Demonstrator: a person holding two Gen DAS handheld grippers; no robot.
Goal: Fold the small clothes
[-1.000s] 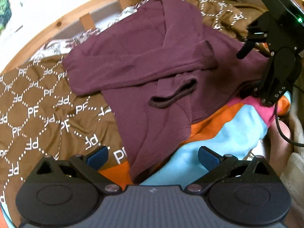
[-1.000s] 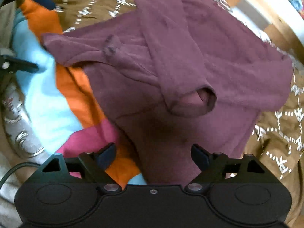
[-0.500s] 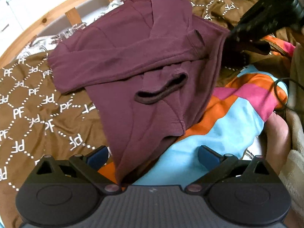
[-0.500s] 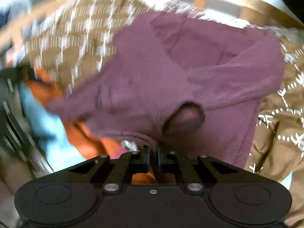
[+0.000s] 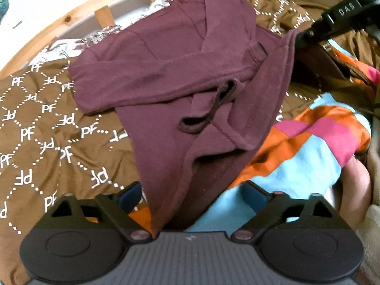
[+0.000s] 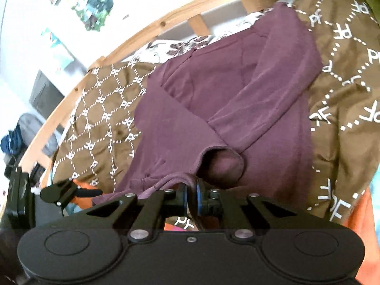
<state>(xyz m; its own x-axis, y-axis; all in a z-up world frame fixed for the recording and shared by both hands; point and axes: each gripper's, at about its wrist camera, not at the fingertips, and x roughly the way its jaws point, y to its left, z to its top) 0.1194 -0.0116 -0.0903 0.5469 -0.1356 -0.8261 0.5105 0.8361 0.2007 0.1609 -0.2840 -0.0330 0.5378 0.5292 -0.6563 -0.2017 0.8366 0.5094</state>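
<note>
A maroon long-sleeved top (image 5: 171, 76) lies on the brown patterned bedcover (image 5: 35, 128), both sleeves crossed over its body. Its hem edge hangs between the blue pads of my left gripper (image 5: 192, 196), whose jaws stand wide apart. My right gripper (image 6: 192, 194) is shut on the top's hem (image 6: 166, 182) and holds that edge lifted off the bed. The right gripper also shows in the left wrist view (image 5: 308, 33), at the top's far right edge. An open cuff (image 6: 220, 166) sits just ahead of the right gripper.
A striped orange, pink and light-blue garment (image 5: 308, 142) lies to the right of the top. A wooden bed rail (image 6: 166, 23) runs behind. A floral sheet (image 5: 71, 45) shows by the rail. The left gripper's body shows in the right wrist view (image 6: 64, 192).
My right gripper went from open to shut on the top's hem and lifted that edge up. The left gripper moved closer, so the hem now hangs between its open jaws.
</note>
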